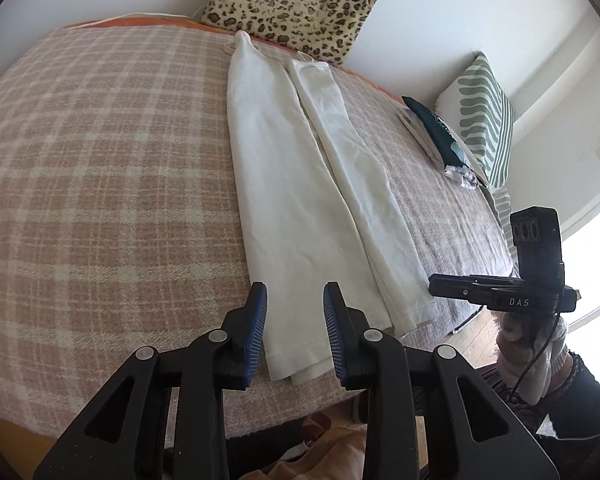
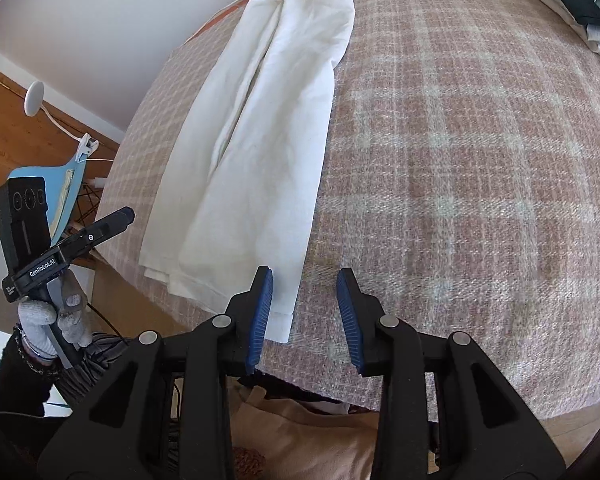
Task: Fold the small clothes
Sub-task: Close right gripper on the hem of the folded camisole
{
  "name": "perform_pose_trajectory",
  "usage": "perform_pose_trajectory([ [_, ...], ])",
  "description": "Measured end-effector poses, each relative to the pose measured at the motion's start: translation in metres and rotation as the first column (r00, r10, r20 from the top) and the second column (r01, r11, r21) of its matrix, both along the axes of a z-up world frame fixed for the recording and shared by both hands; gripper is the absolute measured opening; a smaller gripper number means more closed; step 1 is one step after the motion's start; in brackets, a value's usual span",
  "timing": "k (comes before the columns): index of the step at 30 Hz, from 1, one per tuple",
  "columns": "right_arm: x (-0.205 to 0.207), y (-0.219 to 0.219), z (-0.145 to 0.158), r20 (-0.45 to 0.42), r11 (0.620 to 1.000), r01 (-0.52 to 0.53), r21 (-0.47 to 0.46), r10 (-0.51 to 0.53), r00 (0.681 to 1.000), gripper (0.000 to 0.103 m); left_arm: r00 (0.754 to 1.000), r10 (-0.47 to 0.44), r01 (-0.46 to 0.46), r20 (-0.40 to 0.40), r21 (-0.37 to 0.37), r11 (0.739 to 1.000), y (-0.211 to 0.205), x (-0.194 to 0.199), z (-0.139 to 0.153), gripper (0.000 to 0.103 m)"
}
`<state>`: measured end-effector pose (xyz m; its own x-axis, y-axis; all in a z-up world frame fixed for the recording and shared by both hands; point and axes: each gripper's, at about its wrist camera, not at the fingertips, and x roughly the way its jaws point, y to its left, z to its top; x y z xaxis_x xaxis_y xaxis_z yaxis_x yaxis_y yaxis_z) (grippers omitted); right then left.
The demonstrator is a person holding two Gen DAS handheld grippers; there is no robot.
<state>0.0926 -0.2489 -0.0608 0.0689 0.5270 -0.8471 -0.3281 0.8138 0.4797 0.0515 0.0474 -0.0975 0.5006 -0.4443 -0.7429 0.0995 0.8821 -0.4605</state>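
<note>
Left gripper (image 1: 295, 300): fingers (image 1: 256, 332) parted, nothing pinched. The near hem of the white garment (image 1: 300, 184) lies on the bed below the gap between them; pads clear of the cloth.

Right gripper (image 2: 305, 286): fingers (image 2: 260, 316) likewise parted, nothing held. Its left finger sits over the garment's near right corner; the right finger is over bare blanket (image 2: 460, 160). I cannot tell whether the left pad touches the cloth.

Garment: folded lengthwise into a long narrow strip, one side panel lapped over the middle, running straight away from my fingers toward the far edge of the bed. Thin straps at the far end. It lies flat on the pink plaid blanket, hem near the bed's front edge.

Seen from the left wrist view, the right gripper is off to the right of my left fingers, past the garment's edge and over the side of the bed, held in a gloved hand (image 1: 528, 356). From the right wrist view the left gripper is far to the left, beyond the bed, in the other gloved hand (image 2: 56, 320).

Beyond the garment's far end: a leopard cushion (image 1: 296, 4) against the wall. Ahead-right of the left fingers: a dark folded pile (image 1: 436, 136) and a green-striped pillow (image 1: 480, 116), well apart from the garment.
</note>
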Motion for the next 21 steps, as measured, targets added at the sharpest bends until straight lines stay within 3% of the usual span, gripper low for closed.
perform_pose_trajectory([
  [7,-0.009,0.014,-0.002,-0.011,0.997,-0.065,0.041,0.066,0.998,0.037,1.0,0.002,-0.001,-0.017,0.027,1.0,0.001,-0.004,-0.006,0.027],
  [8,-0.011,0.017,-0.002,-0.014,0.996,-0.075,0.048,0.076,0.997,0.029,1.0,0.001,0.0,-0.016,0.033,0.999,0.001,-0.004,-0.006,0.027],
  [9,-0.012,0.019,-0.003,-0.023,0.996,-0.082,0.046,0.083,0.996,0.009,1.0,-0.002,0.003,-0.016,0.039,0.999,0.001,-0.004,-0.007,0.027],
  [13,-0.015,0.02,0.006,-0.03,0.996,-0.075,0.038,0.076,0.997,0.007,1.0,0.006,-0.005,-0.015,0.067,0.998,0.004,-0.007,-0.009,0.024],
  [15,-0.017,0.022,0.01,0.006,0.995,-0.102,-0.007,0.102,0.995,0.007,1.0,0.001,0.0,-0.03,0.045,0.999,0.006,-0.009,-0.014,0.024],
  [18,-0.017,0.026,-0.004,-0.042,0.994,-0.109,-0.015,0.108,0.993,0.009,0.998,0.003,-0.002,-0.066,0.003,1.0,0.008,-0.013,-0.021,0.024],
  [21,-0.015,0.029,-0.001,-0.026,0.993,-0.115,-0.023,0.114,0.993,0.009,0.998,0.002,-0.004,-0.069,-0.027,1.0,0.007,-0.018,-0.02,0.024],
])
